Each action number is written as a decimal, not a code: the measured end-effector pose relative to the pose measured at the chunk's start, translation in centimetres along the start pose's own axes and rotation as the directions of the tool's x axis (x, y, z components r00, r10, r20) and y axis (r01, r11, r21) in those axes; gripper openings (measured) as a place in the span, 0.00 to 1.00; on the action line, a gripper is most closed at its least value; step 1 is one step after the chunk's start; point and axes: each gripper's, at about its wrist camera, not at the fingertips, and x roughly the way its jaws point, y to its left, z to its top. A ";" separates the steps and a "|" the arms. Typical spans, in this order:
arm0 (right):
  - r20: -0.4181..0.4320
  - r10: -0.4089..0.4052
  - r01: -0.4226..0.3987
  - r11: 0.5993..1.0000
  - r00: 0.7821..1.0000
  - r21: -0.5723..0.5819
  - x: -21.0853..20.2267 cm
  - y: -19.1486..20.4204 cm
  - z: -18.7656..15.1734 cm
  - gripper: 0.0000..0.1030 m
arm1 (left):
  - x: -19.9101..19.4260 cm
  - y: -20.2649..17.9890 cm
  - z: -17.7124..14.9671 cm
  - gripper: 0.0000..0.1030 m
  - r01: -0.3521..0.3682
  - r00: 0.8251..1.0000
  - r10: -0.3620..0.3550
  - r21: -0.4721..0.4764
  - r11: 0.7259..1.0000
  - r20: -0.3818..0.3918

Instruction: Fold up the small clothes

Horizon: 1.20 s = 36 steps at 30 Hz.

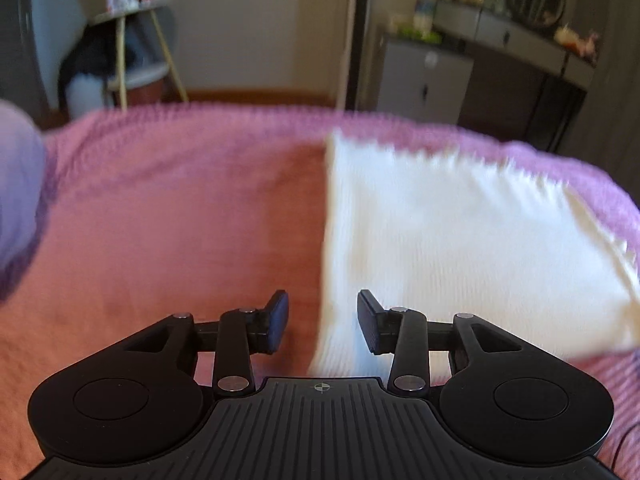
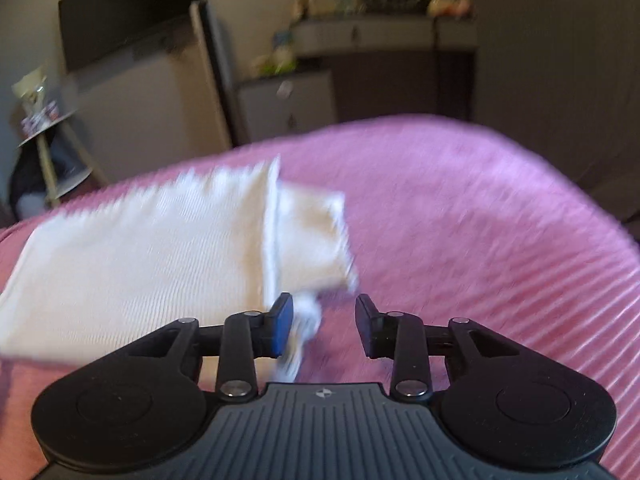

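A white ribbed garment point(image 1: 460, 240) lies folded flat on the pink bedspread point(image 1: 160, 220). In the left wrist view its left edge runs down between my fingers. My left gripper point(image 1: 322, 322) is open and empty, just above that near left edge. In the right wrist view the garment point(image 2: 152, 256) lies to the left, with a smaller flap point(image 2: 312, 236) sticking out on its right. My right gripper point(image 2: 324, 326) is open, at the garment's near right corner; a bit of white cloth point(image 2: 304, 328) lies by the left finger. Both views are blurred.
The pink bedspread point(image 2: 480, 240) stretches right of the garment. A lilac pillow or cloth point(image 1: 16, 184) sits at the far left. Beyond the bed stand a small side table point(image 1: 132, 40), a grey cabinet point(image 1: 424, 76) and a dark dresser point(image 1: 532, 80).
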 end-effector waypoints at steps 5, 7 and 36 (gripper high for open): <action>0.045 0.132 -0.127 0.987 0.990 -0.099 1.9 6.2 2.0 0.31 | 3.6 -3.7 1.4 0.72 0.033 0.999 -0.033 -0.010 0.999 0.030; 0.055 0.168 -0.155 0.969 0.984 -0.194 3.3 9.5 2.1 0.31 | 5.6 -4.5 1.5 0.74 0.030 0.999 -0.030 -0.031 0.999 -0.012; 0.004 -0.005 0.006 0.971 1.000 -0.241 8.1 4.1 2.1 0.29 | 6.6 0.4 1.5 0.92 -0.026 1.000 0.026 -0.110 0.994 -0.003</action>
